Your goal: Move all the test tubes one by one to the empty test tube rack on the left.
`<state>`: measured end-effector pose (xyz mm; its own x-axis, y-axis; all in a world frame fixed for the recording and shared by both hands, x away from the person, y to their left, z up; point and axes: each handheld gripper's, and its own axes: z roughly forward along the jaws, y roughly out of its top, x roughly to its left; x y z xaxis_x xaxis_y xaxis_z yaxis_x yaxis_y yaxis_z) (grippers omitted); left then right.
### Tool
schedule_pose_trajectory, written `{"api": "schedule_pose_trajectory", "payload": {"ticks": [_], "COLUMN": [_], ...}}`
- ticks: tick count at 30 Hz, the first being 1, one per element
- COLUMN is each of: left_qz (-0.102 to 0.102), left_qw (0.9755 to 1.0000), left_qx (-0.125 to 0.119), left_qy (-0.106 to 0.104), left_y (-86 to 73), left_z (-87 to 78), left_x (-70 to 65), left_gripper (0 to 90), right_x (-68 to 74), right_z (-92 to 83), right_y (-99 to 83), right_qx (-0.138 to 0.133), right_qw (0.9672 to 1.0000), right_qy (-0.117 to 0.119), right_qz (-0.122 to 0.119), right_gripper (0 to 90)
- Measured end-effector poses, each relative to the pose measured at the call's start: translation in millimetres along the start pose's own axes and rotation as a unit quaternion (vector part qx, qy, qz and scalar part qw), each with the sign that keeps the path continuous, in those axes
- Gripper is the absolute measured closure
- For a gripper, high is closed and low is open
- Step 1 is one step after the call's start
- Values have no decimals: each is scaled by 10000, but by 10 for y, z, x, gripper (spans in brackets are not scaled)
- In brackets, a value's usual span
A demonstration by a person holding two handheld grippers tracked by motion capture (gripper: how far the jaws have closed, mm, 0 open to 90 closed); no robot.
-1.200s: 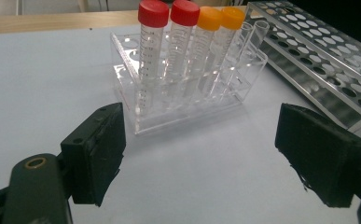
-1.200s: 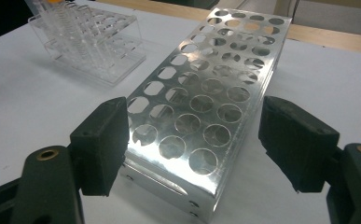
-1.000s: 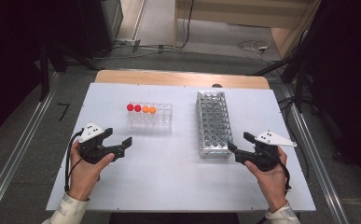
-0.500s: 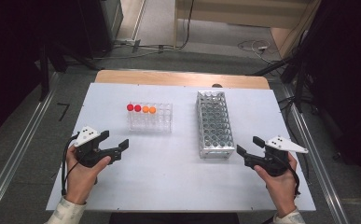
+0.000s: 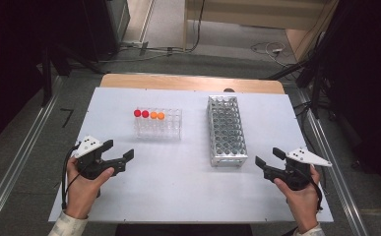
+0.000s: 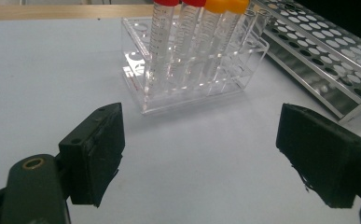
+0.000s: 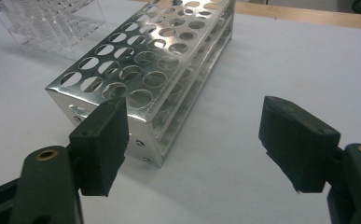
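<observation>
On the white table (image 5: 178, 191) stand two racks. The clear plastic rack (image 5: 158, 124) sits left of centre, towards the far side; it holds four capped tubes in a row along its back, two red-capped tubes (image 5: 141, 113) at the left and two orange-capped tubes (image 5: 157, 115) just beside them. In the left gripper view these tubes are see-through, with fine graduation marks printed down their sides, too small to read. The metal rack (image 5: 226, 130) stands to the right of the clear one, apart from it, a long shiny box with rows of round holes on top, its holes bare.

The left gripper (image 5: 121, 157) is held near the table's front left, its fingers spread wide and holding nothing, pointing towards the clear rack. The right gripper (image 5: 267, 158) is at the front right, just beside the near end of the metal rack, its fingers likewise wide apart and bare.
</observation>
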<state>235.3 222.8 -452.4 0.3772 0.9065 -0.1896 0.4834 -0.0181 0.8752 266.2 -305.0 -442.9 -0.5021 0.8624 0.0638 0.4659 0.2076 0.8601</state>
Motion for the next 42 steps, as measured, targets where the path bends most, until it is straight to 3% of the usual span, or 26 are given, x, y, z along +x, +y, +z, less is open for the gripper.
{"api": "schedule_pose_trajectory", "payload": {"ticks": [26,42], "left_qz": [-177,-410], "left_qw": [9994,9975], "left_qx": [-4,69], "left_qy": [287,571], "left_y": [-159,-268], "left_z": [-153,-184], "left_x": [211,403], "left_gripper": [166,166], "right_x": [-241,-506], "right_z": [-203,-345], "right_y": [-156,-333], "right_qx": [-6,83], "right_qw": [9992,9957], "right_qy": [-336,-751], "right_qz": [228,528], "right_gripper": [227,227]}}
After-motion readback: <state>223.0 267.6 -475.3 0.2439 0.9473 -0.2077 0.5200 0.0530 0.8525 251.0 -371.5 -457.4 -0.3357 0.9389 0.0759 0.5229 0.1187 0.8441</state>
